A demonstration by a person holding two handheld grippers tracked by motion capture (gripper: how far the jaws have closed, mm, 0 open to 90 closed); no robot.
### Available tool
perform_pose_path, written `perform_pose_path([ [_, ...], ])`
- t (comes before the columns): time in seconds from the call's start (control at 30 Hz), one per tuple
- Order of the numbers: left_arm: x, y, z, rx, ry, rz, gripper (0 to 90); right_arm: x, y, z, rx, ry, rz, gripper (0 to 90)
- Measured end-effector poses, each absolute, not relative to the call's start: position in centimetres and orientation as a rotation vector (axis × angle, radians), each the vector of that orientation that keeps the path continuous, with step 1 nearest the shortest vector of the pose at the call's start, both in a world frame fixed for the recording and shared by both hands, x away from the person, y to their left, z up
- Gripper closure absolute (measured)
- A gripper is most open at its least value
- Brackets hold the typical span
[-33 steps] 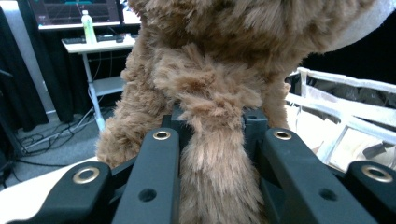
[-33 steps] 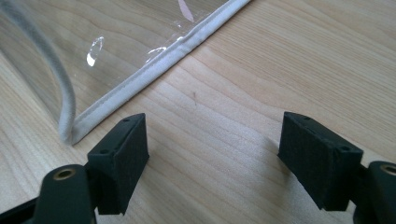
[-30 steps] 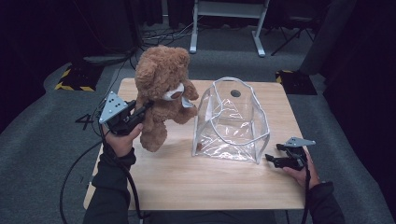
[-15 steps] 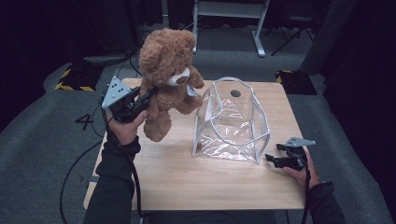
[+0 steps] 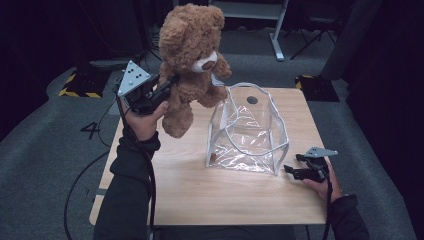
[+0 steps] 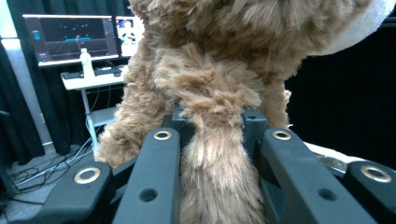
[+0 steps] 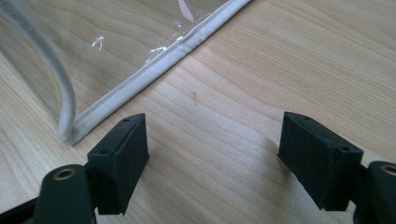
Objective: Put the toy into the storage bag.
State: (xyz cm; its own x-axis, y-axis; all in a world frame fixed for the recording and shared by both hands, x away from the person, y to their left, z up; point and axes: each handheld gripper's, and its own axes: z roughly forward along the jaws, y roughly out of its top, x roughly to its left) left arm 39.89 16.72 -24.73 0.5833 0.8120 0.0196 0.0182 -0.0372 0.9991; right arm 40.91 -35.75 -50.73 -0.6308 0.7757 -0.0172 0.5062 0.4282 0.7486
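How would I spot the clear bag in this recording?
Find the wooden table. Near its middle stands the clear bag, open at the top. Its see-through walls and white piping set it apart from the furry brown teddy bear lifted beside it.

The left hand-held gripper [image 5: 167, 86], clamped on the teddy bear [image 5: 192, 60], now carries it higher toward 12 o'clock, its feet clear of the bench [image 5: 200, 190].
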Motion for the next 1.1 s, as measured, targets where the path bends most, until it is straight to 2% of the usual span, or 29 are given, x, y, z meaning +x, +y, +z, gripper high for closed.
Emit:
perform_pose_path([
  [0.4, 40.6, 13.5, -23.0, 1.487, 0.701, 0.730, 75.3, 40.9, -35.7, -50.7, 1.097, 2.327, 1.037, 23.9],
  [1.1, 42.0, 4.4, -22.2, 1.566, 0.620, 0.657, 75.3, 40.9, -35.8, -50.7, 1.096, 2.327, 1.036, 23.9],
])
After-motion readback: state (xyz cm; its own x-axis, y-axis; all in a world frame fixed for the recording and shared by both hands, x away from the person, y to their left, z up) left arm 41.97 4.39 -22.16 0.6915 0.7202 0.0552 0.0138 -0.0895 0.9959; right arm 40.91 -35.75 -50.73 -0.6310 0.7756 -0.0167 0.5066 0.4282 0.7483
